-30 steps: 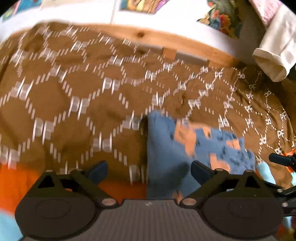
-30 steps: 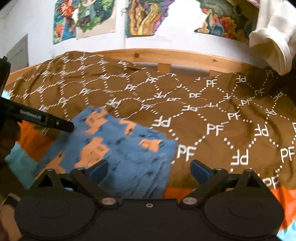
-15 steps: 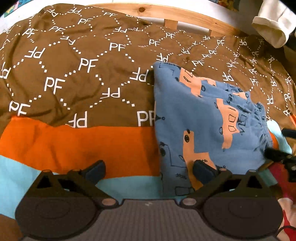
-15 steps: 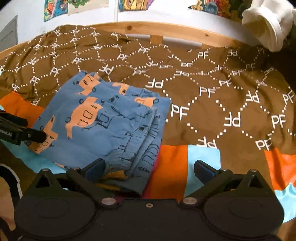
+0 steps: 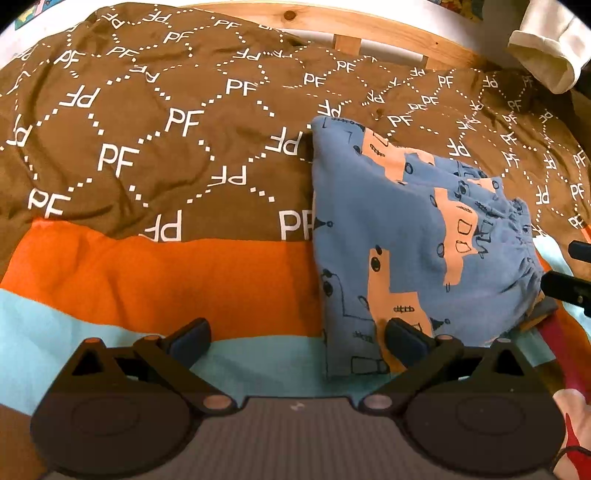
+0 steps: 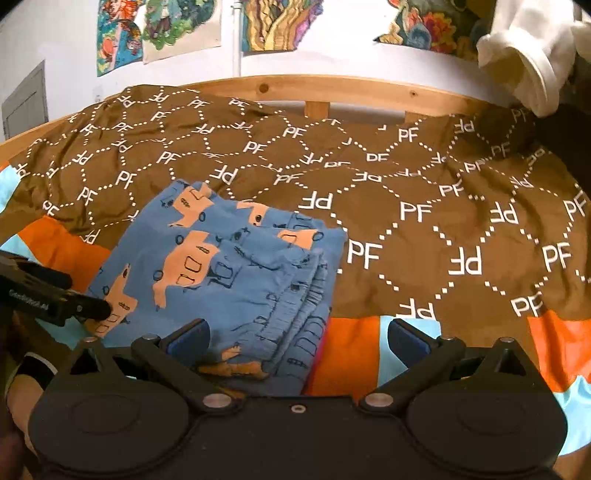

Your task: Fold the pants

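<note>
The brown quilt point(image 5: 155, 122) that covers most of the bed carries the white letters "PF", printed upright and mirrored, inside a lattice of dotted white diamonds; its cloth looks soft and lightly creased. Nearer the cameras it gives way to flat patches of orange point(image 5: 166, 280) and pale turquoise.

In the left wrist view, the left gripper point(image 5: 297, 338) has its two dark-blue-padded fingers spread wide and nothing between them; the left pad hangs over the turquoise band, while the right pad overlaps the near edge of the pants point(image 5: 399, 236). The pants lie folded into a thick, roughly rectangular stack on the quilt, right of centre. They are blue knit with orange vehicle shapes outlined in dark line, and a gathered, ruffled waistband forms the stack's right edge.

In the right wrist view, faint small lettering runs along the black finger of the left gripper at the left edge, too small to read. The folded pants point(image 6: 221, 266) sit left of centre, with layered hems stacked at the near right corner. The right gripper point(image 6: 297, 338) is also spread apart and empty, its left pad over the pants' near edge. Behind runs a pale wooden bed rail point(image 6: 332, 88) with a visible knot, then colourful paintings point(image 6: 155, 33) on the white wall, and a cream garment point(image 6: 524, 59) hanging at far right.
</note>
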`<action>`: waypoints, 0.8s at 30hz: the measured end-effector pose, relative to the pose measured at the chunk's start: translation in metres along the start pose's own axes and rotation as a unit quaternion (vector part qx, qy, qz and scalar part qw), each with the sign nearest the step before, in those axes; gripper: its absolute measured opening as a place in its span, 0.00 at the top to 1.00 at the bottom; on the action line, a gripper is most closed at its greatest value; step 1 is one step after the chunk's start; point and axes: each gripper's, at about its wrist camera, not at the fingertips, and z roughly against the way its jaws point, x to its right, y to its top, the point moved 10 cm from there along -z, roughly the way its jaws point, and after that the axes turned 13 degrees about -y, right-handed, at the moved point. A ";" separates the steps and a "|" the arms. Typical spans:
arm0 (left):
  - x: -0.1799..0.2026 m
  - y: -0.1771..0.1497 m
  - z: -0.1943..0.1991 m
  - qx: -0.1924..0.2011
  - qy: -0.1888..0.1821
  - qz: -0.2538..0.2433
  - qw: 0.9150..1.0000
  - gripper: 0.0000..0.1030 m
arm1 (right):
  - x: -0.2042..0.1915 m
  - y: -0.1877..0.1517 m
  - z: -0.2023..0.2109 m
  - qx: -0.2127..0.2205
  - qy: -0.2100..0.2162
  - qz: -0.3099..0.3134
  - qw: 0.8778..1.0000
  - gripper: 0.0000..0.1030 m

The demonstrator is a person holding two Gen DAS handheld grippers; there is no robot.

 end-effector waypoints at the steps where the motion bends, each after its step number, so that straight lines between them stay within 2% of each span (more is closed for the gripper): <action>1: 0.000 -0.001 0.001 -0.002 0.000 0.000 1.000 0.00 | 0.001 0.000 -0.001 -0.003 -0.001 -0.002 1.000 0.01; 10: 0.002 -0.009 0.013 -0.027 -0.004 -0.002 1.000 0.00 | 0.008 -0.005 -0.005 -0.026 -0.006 -0.009 1.000 0.01; 15: -0.001 -0.011 0.019 -0.038 -0.006 0.014 0.999 0.00 | 0.007 -0.009 -0.008 -0.045 -0.002 -0.001 0.999 0.01; 20: 0.001 0.003 0.029 -0.013 -0.015 0.021 1.000 0.00 | 0.007 -0.010 -0.009 -0.049 -0.005 -0.001 0.999 0.01; 24: -0.001 0.029 0.030 0.014 -0.024 0.005 1.000 0.00 | 0.012 -0.005 -0.006 -0.035 0.001 -0.019 0.999 0.01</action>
